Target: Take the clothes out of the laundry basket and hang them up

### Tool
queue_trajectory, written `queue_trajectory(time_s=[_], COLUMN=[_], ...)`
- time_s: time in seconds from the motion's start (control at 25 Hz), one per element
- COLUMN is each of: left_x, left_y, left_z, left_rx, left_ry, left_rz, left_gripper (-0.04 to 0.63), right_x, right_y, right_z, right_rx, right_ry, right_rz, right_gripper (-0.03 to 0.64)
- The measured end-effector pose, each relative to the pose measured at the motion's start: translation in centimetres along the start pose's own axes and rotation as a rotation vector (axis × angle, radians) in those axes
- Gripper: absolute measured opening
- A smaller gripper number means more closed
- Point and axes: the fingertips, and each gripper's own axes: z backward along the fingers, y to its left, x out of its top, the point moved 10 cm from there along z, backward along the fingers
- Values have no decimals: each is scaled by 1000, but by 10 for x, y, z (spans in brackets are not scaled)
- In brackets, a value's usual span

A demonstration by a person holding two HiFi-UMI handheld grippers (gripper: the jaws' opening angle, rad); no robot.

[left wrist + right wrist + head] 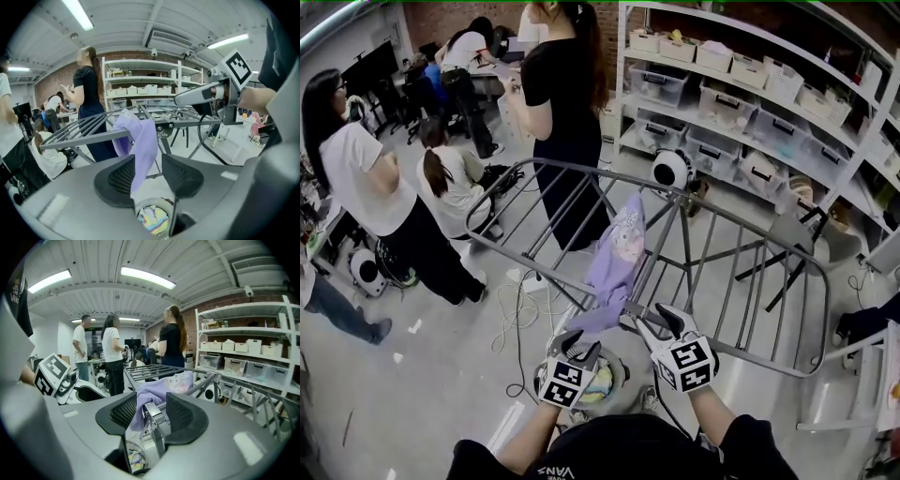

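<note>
A lilac garment (617, 258) hangs over the near rail of a grey metal drying rack (727, 281). My left gripper (579, 345) sits just below its hem. In the left gripper view the garment (140, 140) drops between the jaws of the left gripper (147, 176), which stand apart and do not press it. My right gripper (661, 321) is at the rack's near rail. Its jaws (154, 411) are wide, with the garment (157, 394) and a metal rack joint between them. Below stands the round laundry basket (617, 377) with coloured clothes (152, 219).
A person in black (558, 103) stands behind the rack, one in a white shirt (356, 187) stands at left, and another crouches (455, 178). Shelves of bins (750, 84) line the right. Cables (520, 319) lie on the floor beside the rack.
</note>
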Motion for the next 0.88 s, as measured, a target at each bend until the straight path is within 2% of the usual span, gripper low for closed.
queue_trajectory(time_s=[0.48,0.68,0.88], left_x=[-11,-19,-38], left_y=[51,59,54], left_z=[60,76,89], left_rx=[12,27,82], left_ry=[-118,-130,-148], left_rz=[-70,-54,0], left_gripper=[149,149,149], right_x=[-11,-20,-33], right_y=[57,78,90], right_z=[16,22,20], right_rx=[-179,-191,-133], right_ry=[-59,-49,-58], right_rz=[-101,-84,-54], right_gripper=[199,199,199])
